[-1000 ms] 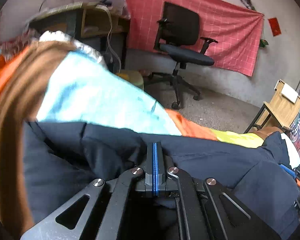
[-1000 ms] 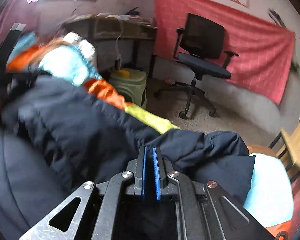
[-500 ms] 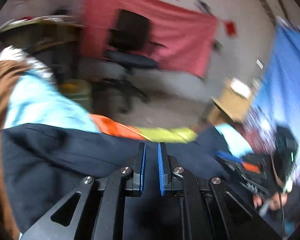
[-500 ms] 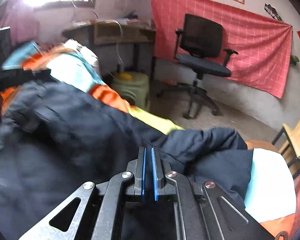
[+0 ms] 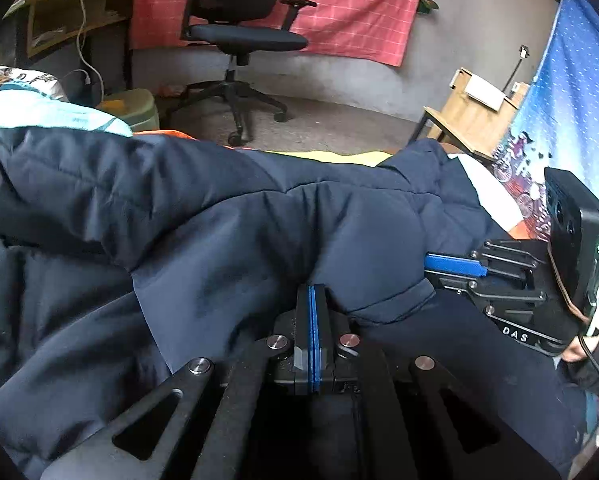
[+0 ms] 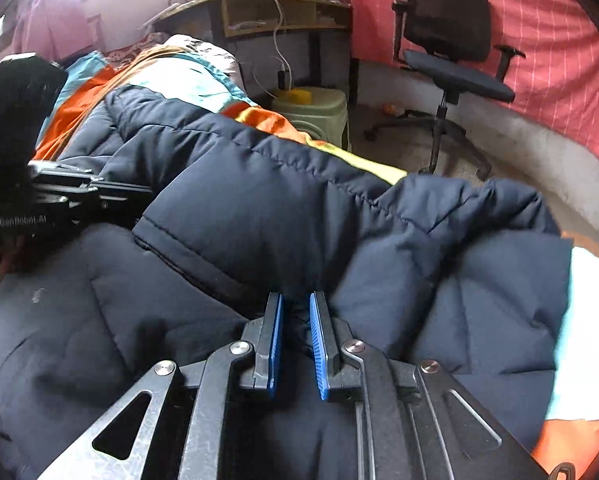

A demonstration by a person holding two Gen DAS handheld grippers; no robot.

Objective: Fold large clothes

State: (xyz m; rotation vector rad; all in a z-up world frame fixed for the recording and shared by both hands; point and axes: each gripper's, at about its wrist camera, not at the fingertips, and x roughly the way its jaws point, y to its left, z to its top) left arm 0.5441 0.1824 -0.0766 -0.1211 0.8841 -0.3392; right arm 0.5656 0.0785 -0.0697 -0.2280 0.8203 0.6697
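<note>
Left gripper (image 5: 314, 300): pads pressed flat together with no gap showing, tips right at the folded hem of the navy padded jacket (image 5: 227, 232); cannot tell whether any cloth is caught between them. Right gripper (image 6: 296, 312): blue pads apart, a ridge of dark quilted fabric bunched in the gap, both pads against the jacket, not clamped. Also seen from the left wrist view at the right edge, blue pad poking out against the jacket's cuffed edge. Jacket spread wide over a bed with an orange, teal and yellow cover (image 6: 259, 114), one puffy layer folded over another, filling most of both views. Beyond the bed: black office chair (image 5: 239, 20), pink checked cloth (image 5: 339, 4) on the wall, pale green stool (image 6: 313, 110), wooden side table (image 5: 471, 120).
</note>
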